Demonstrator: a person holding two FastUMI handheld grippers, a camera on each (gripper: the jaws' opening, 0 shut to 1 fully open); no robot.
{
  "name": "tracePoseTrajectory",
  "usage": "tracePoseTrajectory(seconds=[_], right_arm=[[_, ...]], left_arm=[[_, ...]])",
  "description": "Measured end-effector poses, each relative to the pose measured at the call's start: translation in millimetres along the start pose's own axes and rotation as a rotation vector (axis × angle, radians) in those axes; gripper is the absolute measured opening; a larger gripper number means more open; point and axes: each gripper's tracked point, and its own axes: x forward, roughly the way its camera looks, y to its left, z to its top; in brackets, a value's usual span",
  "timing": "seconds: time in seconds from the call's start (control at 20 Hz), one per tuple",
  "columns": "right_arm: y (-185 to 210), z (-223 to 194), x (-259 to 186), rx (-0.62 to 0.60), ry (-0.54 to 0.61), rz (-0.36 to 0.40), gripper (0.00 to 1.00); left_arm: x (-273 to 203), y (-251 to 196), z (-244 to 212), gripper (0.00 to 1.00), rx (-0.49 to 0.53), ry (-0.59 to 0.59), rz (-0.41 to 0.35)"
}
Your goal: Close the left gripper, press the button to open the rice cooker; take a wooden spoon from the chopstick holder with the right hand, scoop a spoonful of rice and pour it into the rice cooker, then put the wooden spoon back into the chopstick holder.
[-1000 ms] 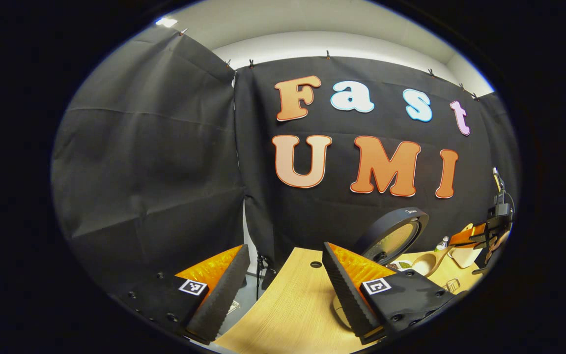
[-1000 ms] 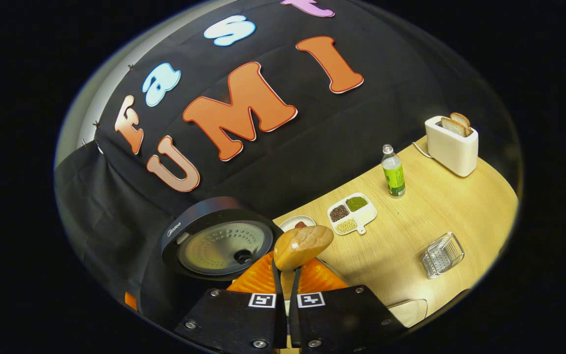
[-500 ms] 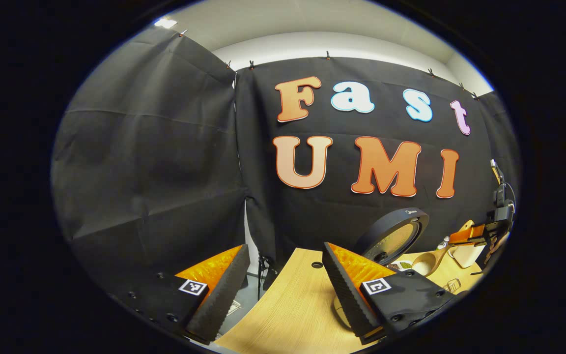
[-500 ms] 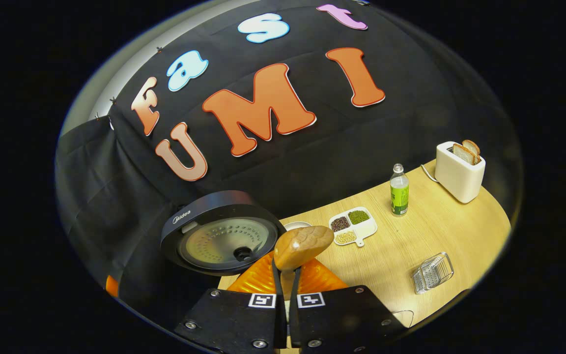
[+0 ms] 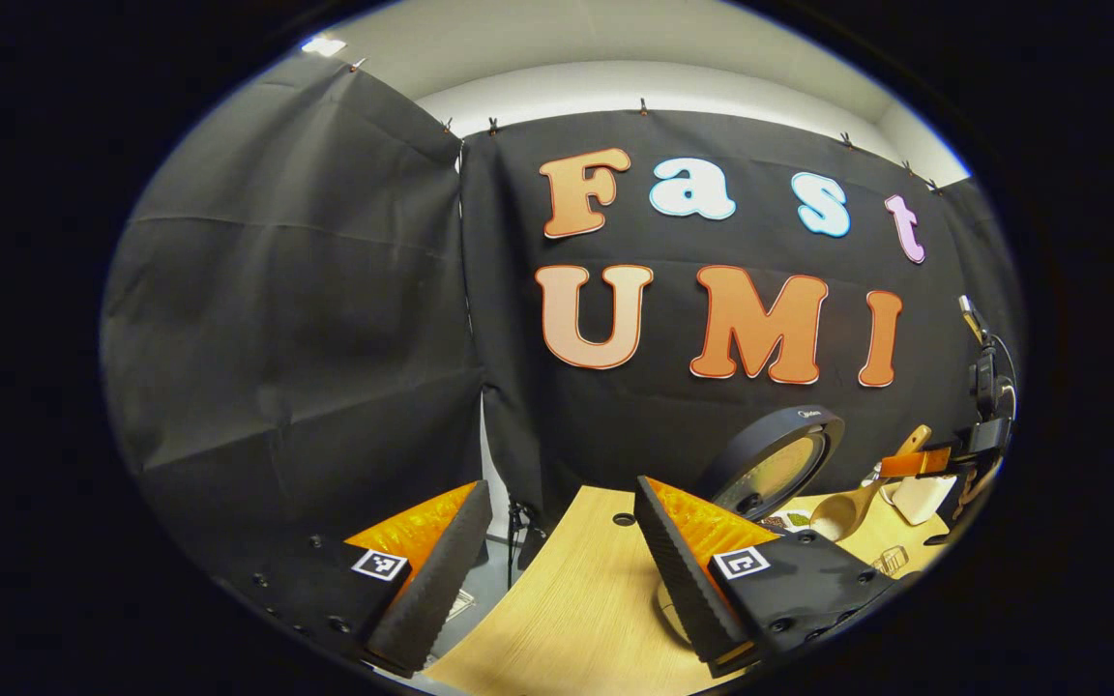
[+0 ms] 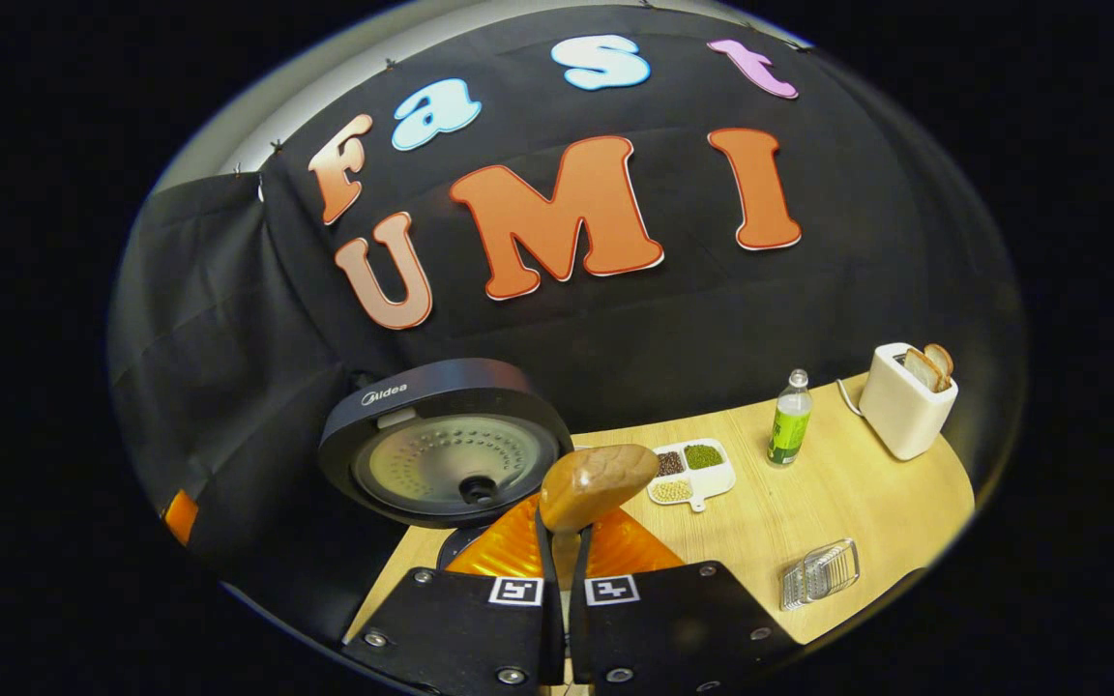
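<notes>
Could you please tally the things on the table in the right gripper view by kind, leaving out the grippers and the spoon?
Appliances: 2, rice cooker and toaster
Bottles: 1
Divided dishes: 1
Clear holders: 1
Total: 5

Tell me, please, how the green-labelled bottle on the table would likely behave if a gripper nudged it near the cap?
The bottle stands tall and narrow on the table, so it would probably tip rather than slide. It looks like thin plastic, likely light. Once down, its round body would probably roll.
</notes>
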Motion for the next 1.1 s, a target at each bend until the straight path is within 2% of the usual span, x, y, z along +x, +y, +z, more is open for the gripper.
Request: tracePoseTrajectory(seconds=[0.35, 0.4, 0.7, 1.1], right_arm=[[6, -4, -5, -0.144, -0.01, 0.002, 0.02], [7, -5, -5, -0.159, -0.013, 0.0, 0.02], [13, -6, -10, -0.23, -0.031, 0.018, 0.02], [20, -11, -18, -0.407, -0.074, 0.01, 0.02]], left_arm=[[-3, 3, -4, 0.97, -0.001, 0.007, 0.006], [-2, 4, -3, 1.0, -0.001, 0.005, 0.007], [-8, 6, -8, 0.97, 0.009, 0.009, 0.013], [-16, 9, -11, 0.99, 0.004, 0.013, 0.012]])
